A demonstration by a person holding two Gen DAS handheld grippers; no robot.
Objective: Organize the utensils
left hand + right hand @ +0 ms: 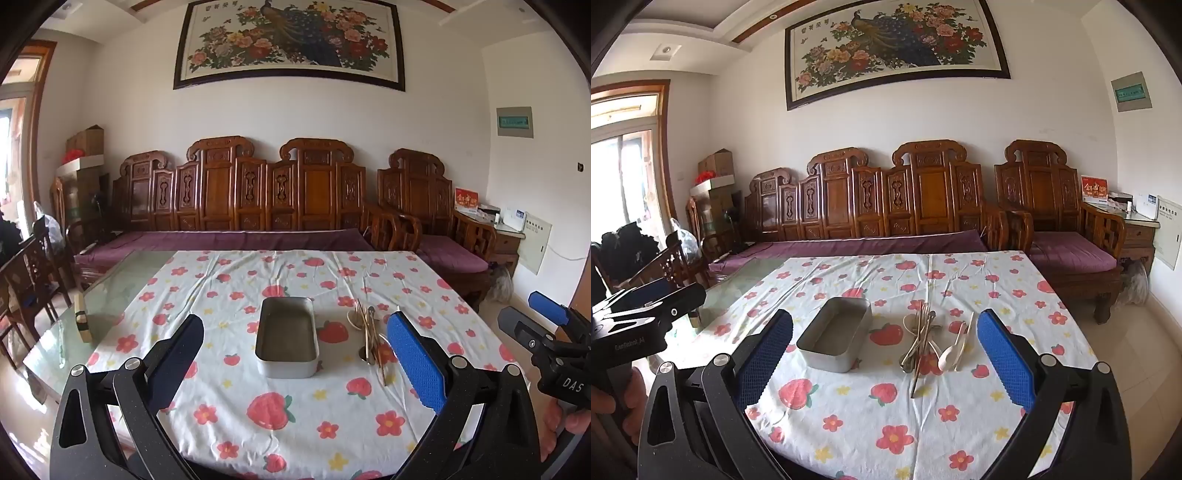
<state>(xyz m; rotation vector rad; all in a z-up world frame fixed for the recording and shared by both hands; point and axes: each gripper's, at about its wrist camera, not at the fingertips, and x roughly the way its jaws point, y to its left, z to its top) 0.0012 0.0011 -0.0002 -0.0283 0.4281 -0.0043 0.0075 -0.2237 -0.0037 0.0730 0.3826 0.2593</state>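
Both tongs, the left gripper (295,354) and right gripper (884,354), are gaping fully wide, gripping nothing. Ahead between their textured blue pads is sitting a smooth rectangular metal tin (287,338), then tangled slender utensils (923,339). Only the right view is showing a pale spoon (951,352).

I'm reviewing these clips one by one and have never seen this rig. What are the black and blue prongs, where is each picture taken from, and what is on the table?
The prongs are fingers of two hand-held grippers, each carrying its own camera. One picture looks along the left gripper, the other along the right gripper. Both stand open, holding nothing. On the flowered tablecloth lie an empty metal tin and, to its right, a pile of utensils: chopsticks and spoons.
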